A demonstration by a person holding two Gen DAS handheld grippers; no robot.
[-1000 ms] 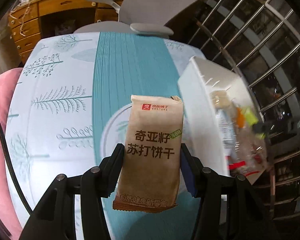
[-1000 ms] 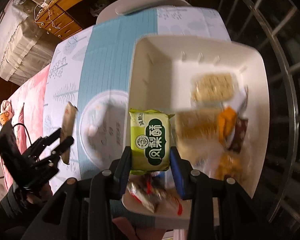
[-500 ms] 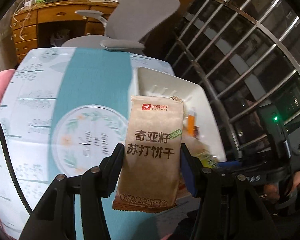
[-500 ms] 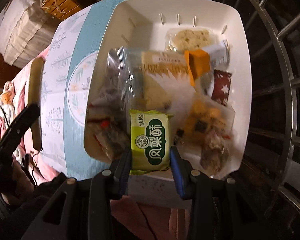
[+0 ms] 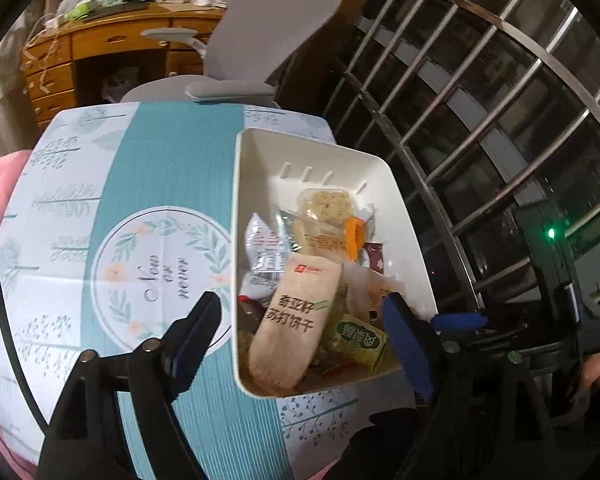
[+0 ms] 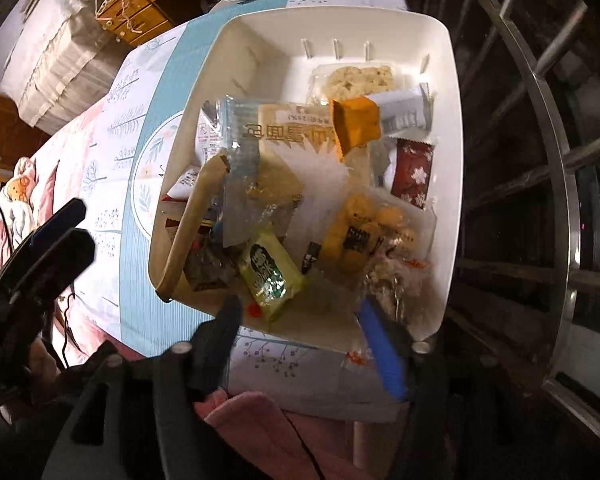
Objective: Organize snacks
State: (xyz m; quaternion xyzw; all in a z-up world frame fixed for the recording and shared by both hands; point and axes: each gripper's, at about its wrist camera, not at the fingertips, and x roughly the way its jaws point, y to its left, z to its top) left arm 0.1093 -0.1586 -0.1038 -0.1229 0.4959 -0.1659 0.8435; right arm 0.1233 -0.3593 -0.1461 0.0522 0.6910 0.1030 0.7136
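A white bin [image 5: 236, 200] on the tablecloth holds several snack packets. My left gripper [image 5: 300, 332] hovers over its near end with the jaws opening. The brown cracker packet [image 5: 296, 320] is free of the pads and leans inside the bin. Beside it lies the green pastry packet [image 5: 356, 340]. In the right wrist view my right gripper [image 6: 300, 328] is above the bin's [image 6: 456, 160] near rim, its jaws opening too. The green packet [image 6: 270, 272] rests loose among the snacks, and the brown packet [image 6: 192, 220] shows edge-on. The left gripper [image 6: 56, 228] appears at the left.
A blue and white tablecloth [image 5: 160, 160] covers the table. Behind it stand a grey office chair [image 5: 260, 40] and a wooden desk [image 5: 100, 48]. A metal window grille [image 5: 460, 120] runs along the right. Pink fabric [image 6: 260, 420] lies at the near edge.
Both grippers came over the bin and let go. The brown packet left the left jaws and the green packet left the right jaws; both now lie in the bin.
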